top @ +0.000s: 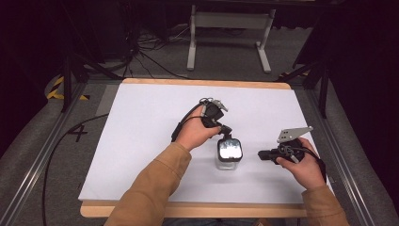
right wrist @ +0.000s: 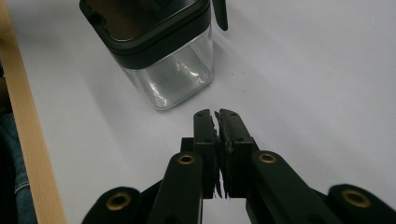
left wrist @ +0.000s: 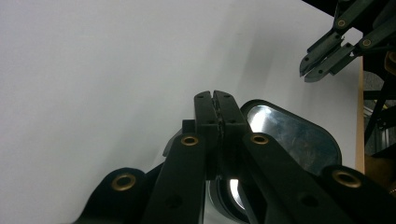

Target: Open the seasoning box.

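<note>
A clear square jar with a shiny black-rimmed lid stands on the white table, right of centre near the front. My left gripper hangs just above the jar's far-left edge. Its jaws are pressed together with nothing between them. My right gripper lies level to the right of the jar, pointing at it from a short way off. Its jaws are shut and empty, with the jar ahead of the tips. The right gripper also appears in the left gripper view.
The table's wooden front edge runs close behind both hands. Metal rails flank the table. A white stand and cables sit on the floor beyond the far edge.
</note>
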A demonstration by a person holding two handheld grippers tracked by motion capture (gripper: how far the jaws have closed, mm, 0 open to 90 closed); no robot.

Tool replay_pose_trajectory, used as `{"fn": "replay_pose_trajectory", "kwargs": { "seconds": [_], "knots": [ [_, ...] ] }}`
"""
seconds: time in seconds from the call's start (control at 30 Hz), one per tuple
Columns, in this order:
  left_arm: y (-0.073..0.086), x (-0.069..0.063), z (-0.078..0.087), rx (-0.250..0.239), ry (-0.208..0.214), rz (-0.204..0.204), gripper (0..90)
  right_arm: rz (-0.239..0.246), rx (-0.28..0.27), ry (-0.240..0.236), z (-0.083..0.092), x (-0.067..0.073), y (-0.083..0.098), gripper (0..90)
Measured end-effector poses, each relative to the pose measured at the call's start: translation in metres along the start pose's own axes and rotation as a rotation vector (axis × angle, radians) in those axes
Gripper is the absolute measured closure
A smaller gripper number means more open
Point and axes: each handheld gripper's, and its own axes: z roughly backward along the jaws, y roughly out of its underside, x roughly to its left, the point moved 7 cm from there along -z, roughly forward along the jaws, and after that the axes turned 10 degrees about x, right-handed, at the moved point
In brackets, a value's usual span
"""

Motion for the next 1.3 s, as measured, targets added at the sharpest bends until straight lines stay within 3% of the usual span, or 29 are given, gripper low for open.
{"fn": "replay_pose_trajectory", "kwargs": {
  "seconds": [0.27, 1.17, 1.3],
  "knots": [
    [0.0, 0.001, 0.0, -0.001, 0.016, 0.018, 89.7, 0.049, -0.028, -0.03, 0.0, 0.011, -0.009, 89.4],
    [0.0, 0.003, -0.001, -0.008, 0.012, 0.035, 90.0, 0.1, -0.046, -0.064, -0.006, 0.029, -0.023, 89.9],
    [0.0, 0.003, -0.002, -0.01, 0.008, 0.035, 90.0, 0.124, -0.09, -0.082, -0.007, 0.038, -0.031, 90.0]
  ]
}}
